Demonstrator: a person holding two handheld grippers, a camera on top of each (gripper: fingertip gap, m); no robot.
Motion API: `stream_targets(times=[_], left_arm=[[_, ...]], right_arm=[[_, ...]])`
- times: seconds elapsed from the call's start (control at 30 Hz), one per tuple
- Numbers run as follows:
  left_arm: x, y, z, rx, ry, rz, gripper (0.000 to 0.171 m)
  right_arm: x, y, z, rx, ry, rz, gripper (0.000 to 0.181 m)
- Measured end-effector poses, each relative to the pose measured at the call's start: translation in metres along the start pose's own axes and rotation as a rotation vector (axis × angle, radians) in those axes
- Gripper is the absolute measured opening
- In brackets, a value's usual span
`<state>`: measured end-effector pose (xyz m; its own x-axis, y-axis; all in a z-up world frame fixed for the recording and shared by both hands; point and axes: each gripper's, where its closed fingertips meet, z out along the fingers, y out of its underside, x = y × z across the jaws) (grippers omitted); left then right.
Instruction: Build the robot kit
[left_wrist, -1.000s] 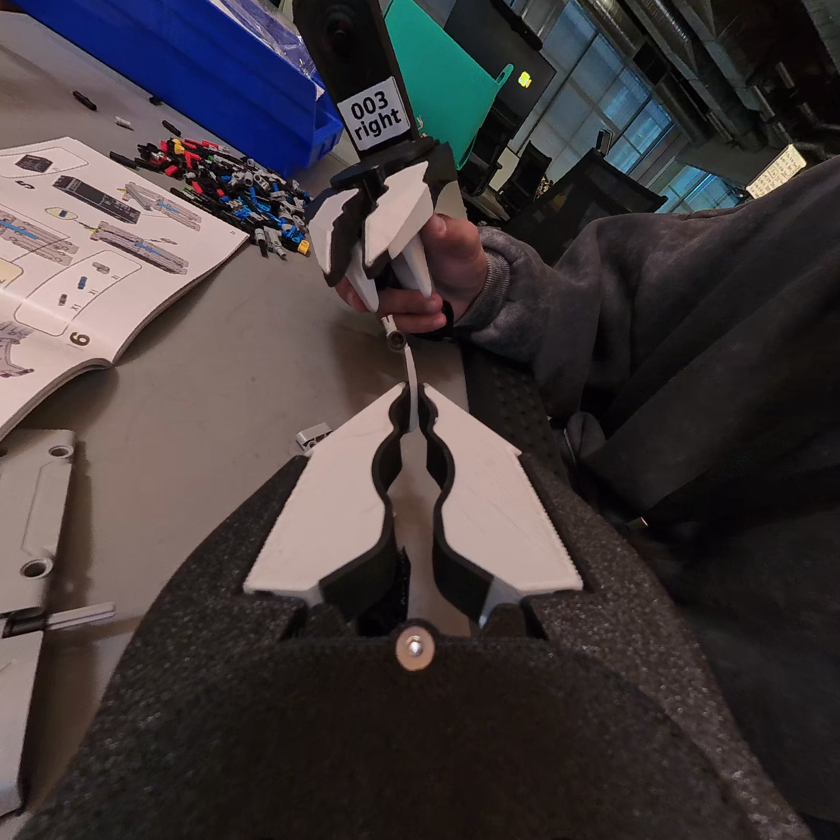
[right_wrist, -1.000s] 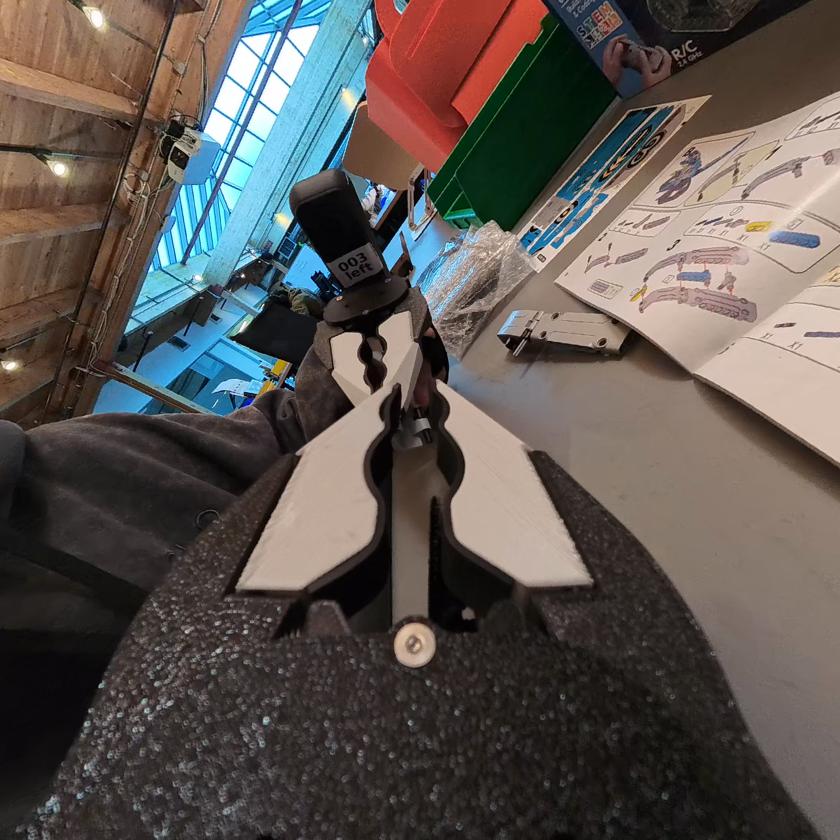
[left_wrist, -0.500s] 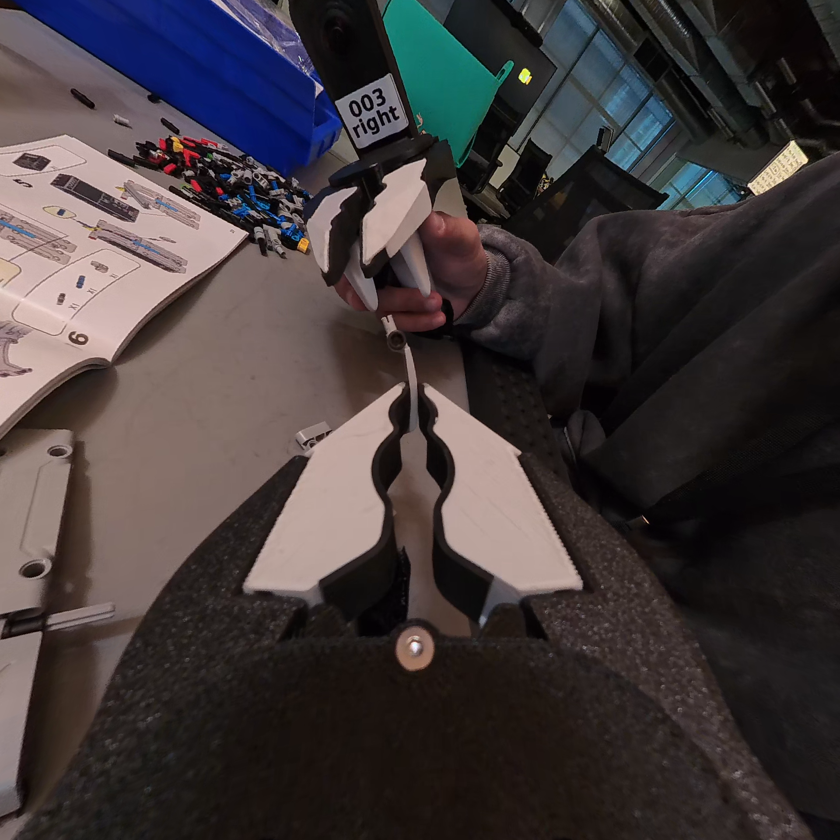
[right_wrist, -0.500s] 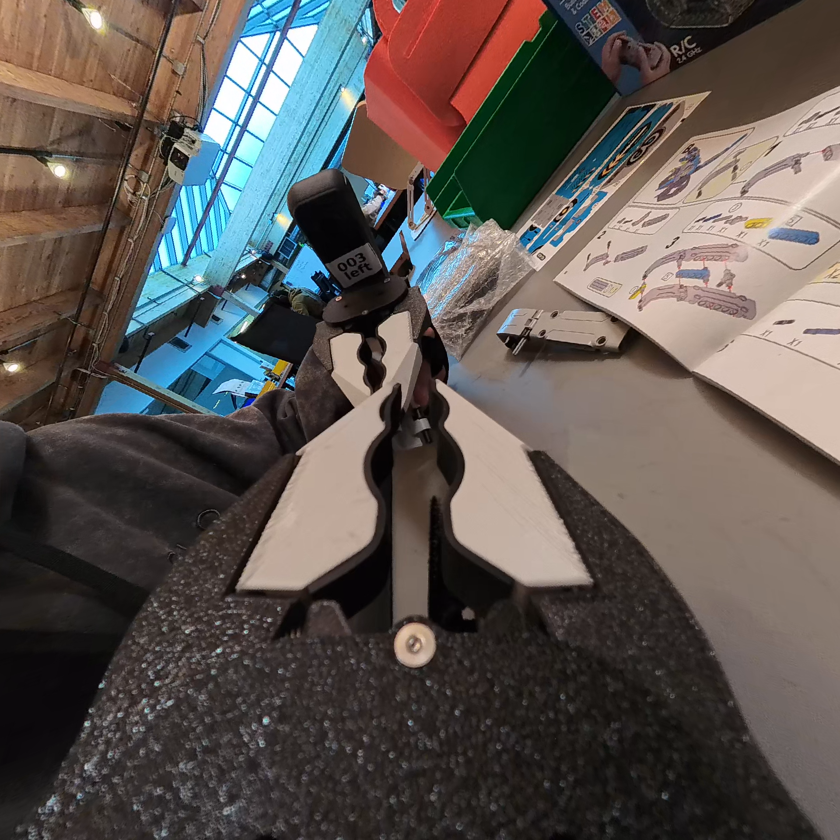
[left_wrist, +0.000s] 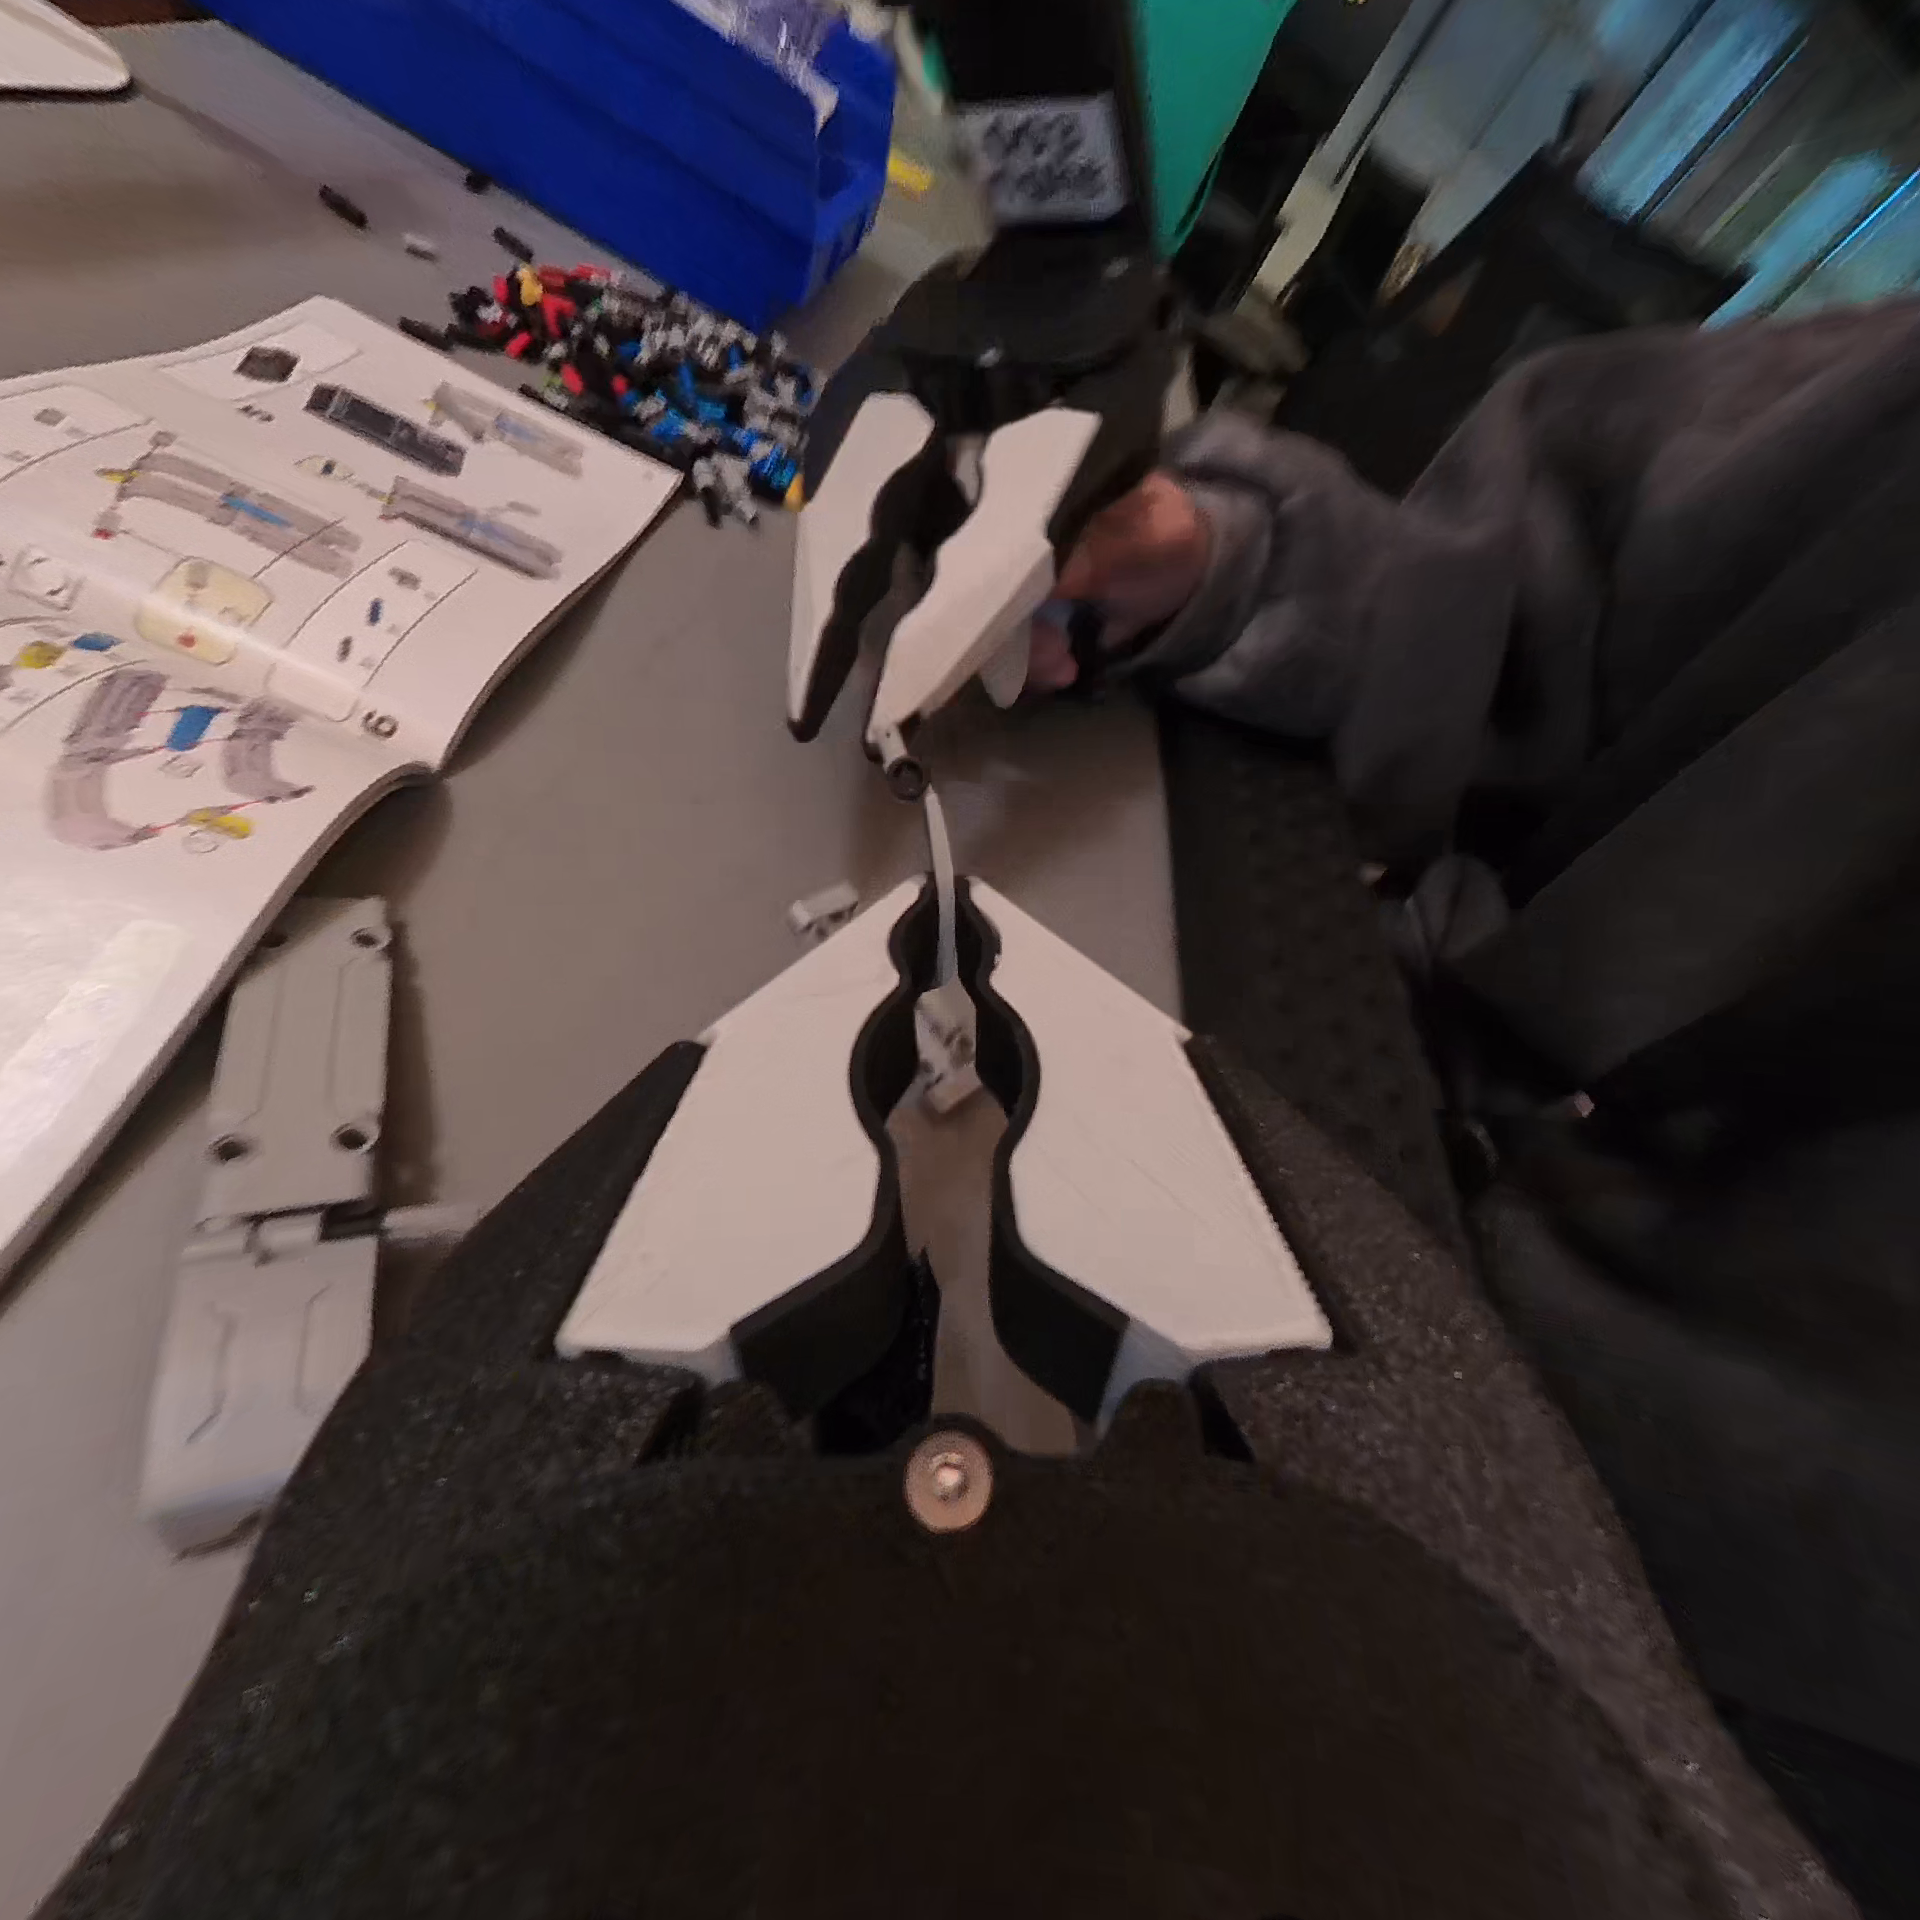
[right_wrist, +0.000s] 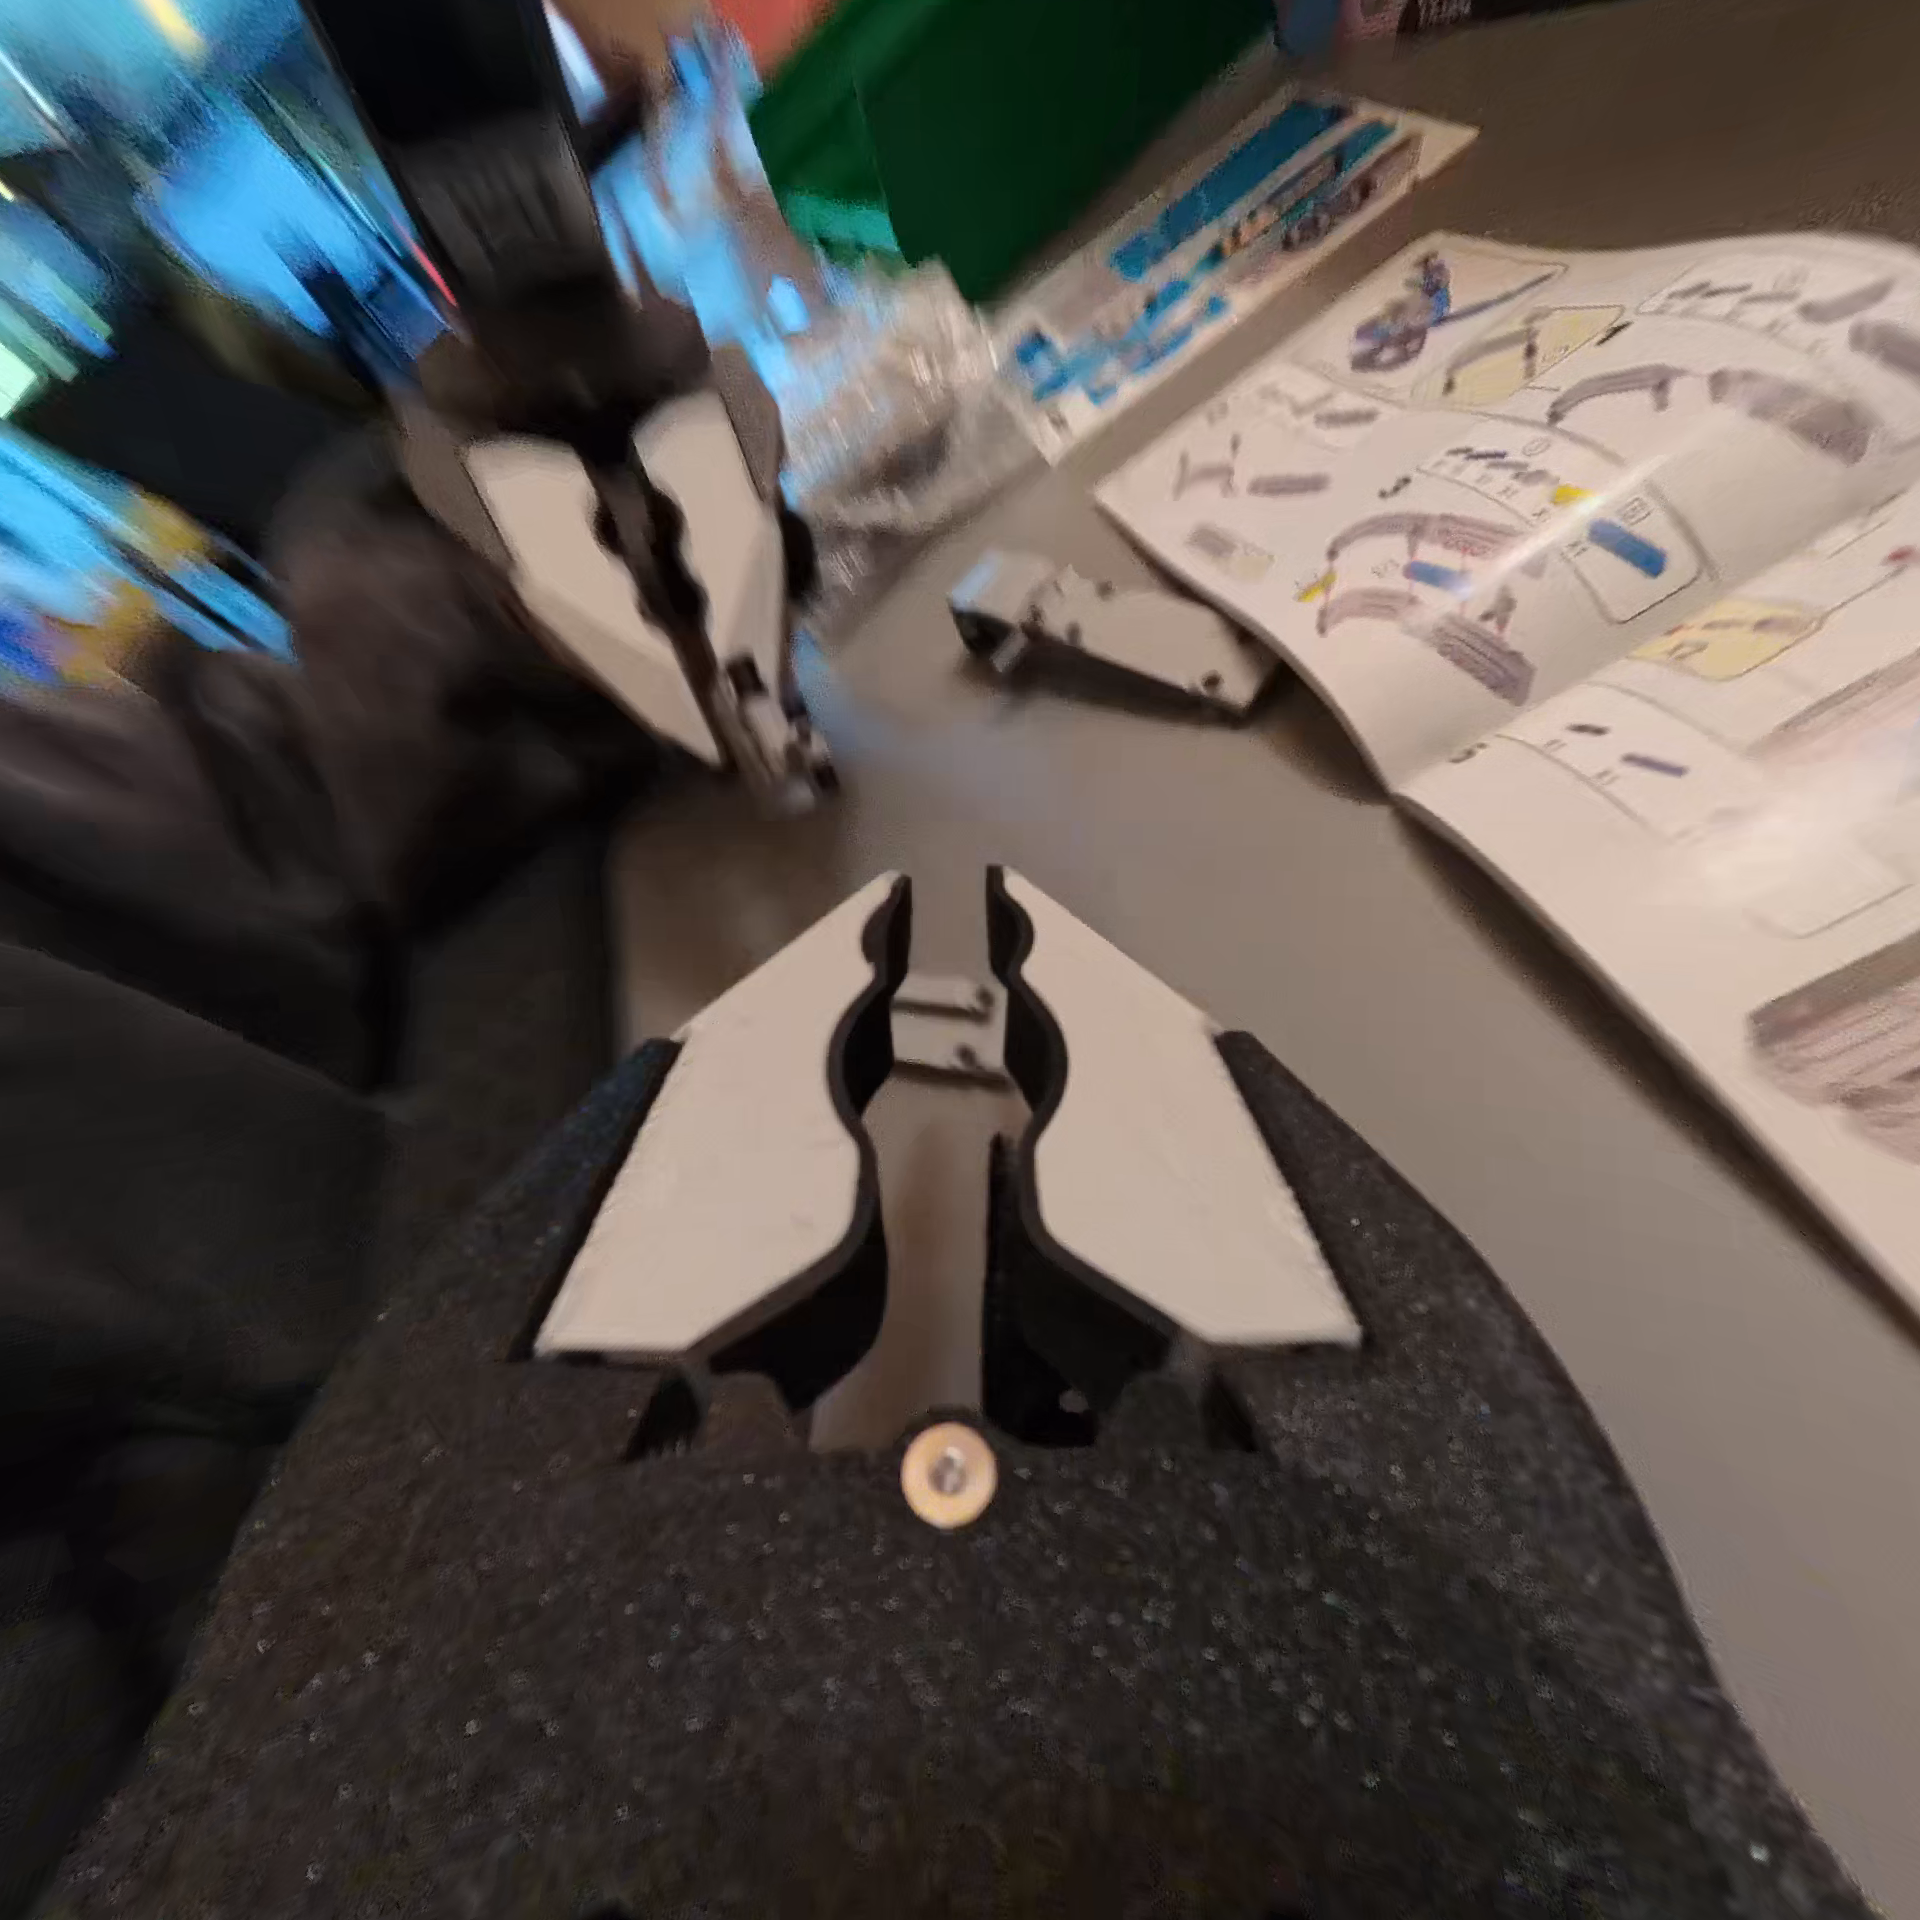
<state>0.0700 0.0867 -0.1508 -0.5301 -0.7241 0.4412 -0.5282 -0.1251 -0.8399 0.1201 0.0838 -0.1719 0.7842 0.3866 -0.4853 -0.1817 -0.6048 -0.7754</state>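
Left claw: the left claw (left_wrist: 942, 885) was closed on a thin white strip (left_wrist: 938, 847), its tips pinching the strip's flat faces.
White strip: it ran up out of the tips toward the other claw. Its lower end sat back in the hollow between the fingers, where it carried a small grey block (left_wrist: 945, 1055).
Right claw: the right claw (right_wrist: 945, 878) had its fingers a little apart, and a small grey pin piece (right_wrist: 943, 1023) bridged the gap between them. It looked clamped, though blur softened that view.
Meeting point: from the left wrist view, the pin piece's dark end stuck out below the right claw's tips, touching or just short of the strip's top end. I could not tell which.
Handling: the strip looked like light, thin plastic, probably a bit springy and smooth-faced. A hold on the flat faces close to the working end would likely bend it least. The pin piece looked tiny, rigid and easy to twist out of a grip.
Hand: a person's hand (left_wrist: 1122, 561) in a dark sleeve held the right claw.
Bench: the grey bench (left_wrist: 582, 831) carried an open instruction booklet (left_wrist: 260, 582), a grey hinged panel (left_wrist: 291, 1143) just beside it and a loose grey connector (left_wrist: 821, 912) near the left claw's tips.
Farther back: a heap of small coloured parts (left_wrist: 644, 364) lay in front of a blue bin (left_wrist: 623, 104).
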Motion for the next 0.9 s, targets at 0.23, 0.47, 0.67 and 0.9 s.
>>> stream_targets(times=[0.23, 0.47, 0.67, 0.9], left_arm=[[0.035, 0.041, -0.011, -0.222, 0.139, 0.081, 0.001], [0.038, 0.036, -0.016, -0.197, 0.164, 0.092, 0.001], [0.037, 0.019, -0.03, -0.106, 0.19, 0.058, 0.001], [0.031, 0.026, -0.026, -0.118, 0.227, -0.038, 0.001]], right_arm=[[-0.026, 0.041, 0.023, -0.227, 0.031, -0.351, 0.034], [-0.028, 0.037, 0.016, -0.249, 0.016, -0.558, 0.041], [-0.032, 0.04, 0.012, -0.383, -0.033, -0.786, 0.046], [-0.031, 0.061, 0.033, -0.681, -0.154, -0.897, 0.051]])
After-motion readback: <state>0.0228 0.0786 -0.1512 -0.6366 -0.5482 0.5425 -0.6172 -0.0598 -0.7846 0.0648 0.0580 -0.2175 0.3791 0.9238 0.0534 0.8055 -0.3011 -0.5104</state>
